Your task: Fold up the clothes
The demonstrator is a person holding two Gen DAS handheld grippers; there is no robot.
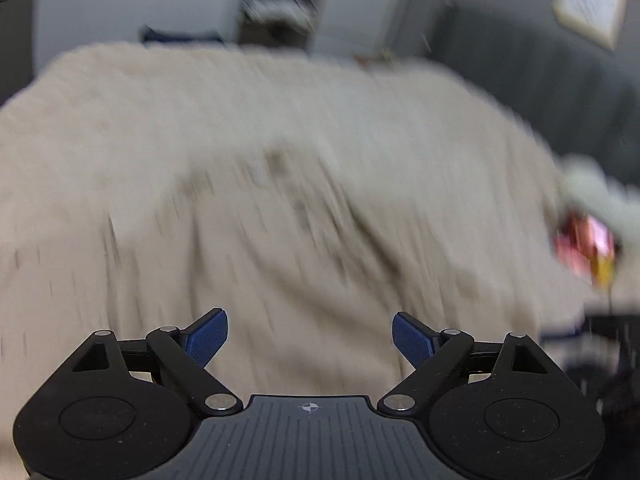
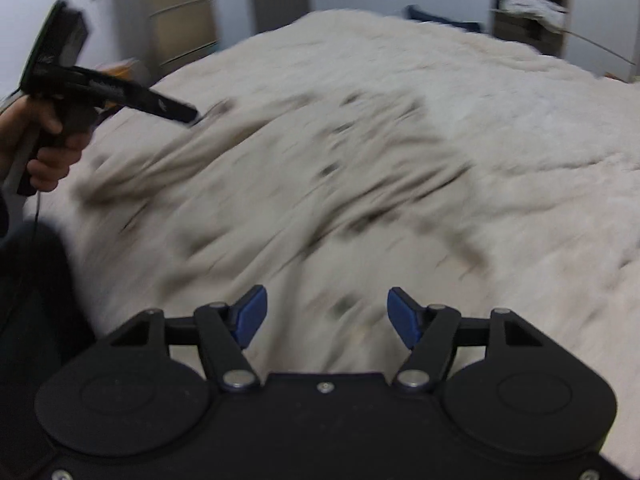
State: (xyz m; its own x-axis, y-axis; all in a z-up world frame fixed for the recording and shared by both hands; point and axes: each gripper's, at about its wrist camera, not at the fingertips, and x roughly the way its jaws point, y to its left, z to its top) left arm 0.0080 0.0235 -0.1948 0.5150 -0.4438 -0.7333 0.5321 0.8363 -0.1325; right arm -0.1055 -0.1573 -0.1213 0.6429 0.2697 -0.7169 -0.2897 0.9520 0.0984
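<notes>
Currently, status lines as I read them from both wrist views:

Left gripper (image 1: 310,338): blue pads spread wide, nothing between them; I see only cloth below.
Right gripper (image 2: 326,318): blue pads apart, holding nothing.
Garment: beige patterned cloth with small dark marks (image 2: 320,184), lying crumpled on the cream fleecy bed cover (image 2: 520,128), in the middle of the bed, just beyond both sets of pads.
Left edge of garment: bunched into a rope-like ridge beside the person's hand (image 2: 48,148) on the left gripper's handle, in the right wrist view.
Picture quality: both views heavily smeared; I cannot tell hems, sleeves or corners apart.
Risk 1: pinching the bed cover together with the garment, because the two are close in colour and lie in contact.
Risk 2: taking a middle fold instead of an edge, because the cloth is creased and blurred; the fold would then come out skewed.
Risk 3: the bunched left edge dragging and undoing any flat layout, in my judgement.
</notes>
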